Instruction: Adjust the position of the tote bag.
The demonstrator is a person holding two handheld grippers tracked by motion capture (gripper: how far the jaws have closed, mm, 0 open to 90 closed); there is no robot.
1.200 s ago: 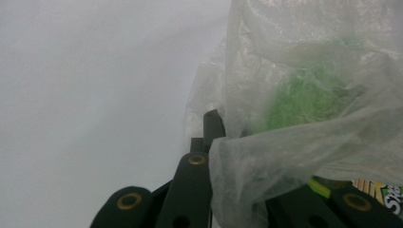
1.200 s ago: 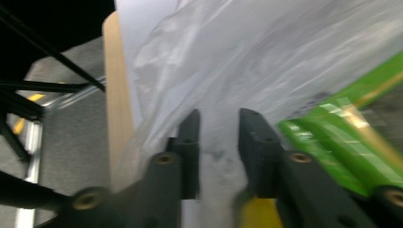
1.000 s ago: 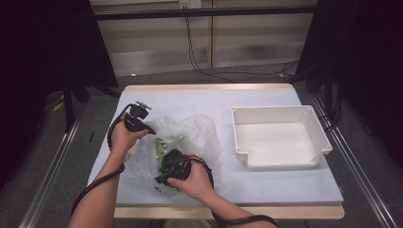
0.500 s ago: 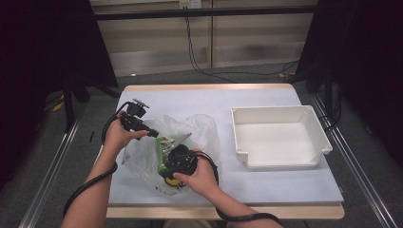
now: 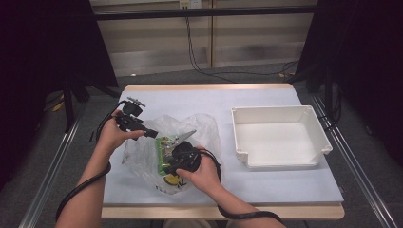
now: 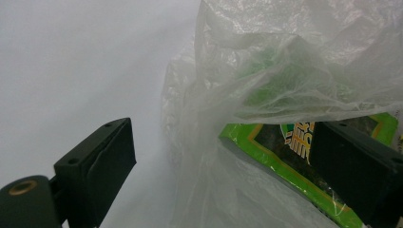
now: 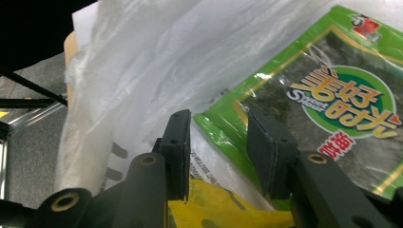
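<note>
Concerns the green seaweed packet (image 5: 164,152), lodged inside the clear plastic bag (image 5: 202,127) left of centre on the table (image 5: 214,97) and well apart from the white tray (image 5: 280,111) on the right. Finds the packet's long axis running roughly away from the person in the high view, with a yellow item (image 5: 171,180) in the bag at its near end. Places the right gripper (image 5: 170,159) just beside the packet, on its right flank and pointing across that axis. Shows, in the right gripper view, the right gripper (image 7: 218,142) with jaws partly apart, the packet (image 7: 332,85) lying ahead with one corner in the gap between them, and no pad visibly pressing on it or on the bag film (image 7: 157,61). Puts the left gripper (image 5: 153,134) at the bag's upper left edge, aimed down toward the packet's far end. Notes jaws there that have just been opening and now stand wide: in the left gripper view the left gripper (image 6: 223,161) has loose bag film (image 6: 285,71) draped between the pads, gripped by neither, and the packet (image 6: 280,152) beside the right-hand jaw. Judges the right hand the nearer, the packet lying straight ahead of its fingers; probably calls for closing on that corner.
</note>
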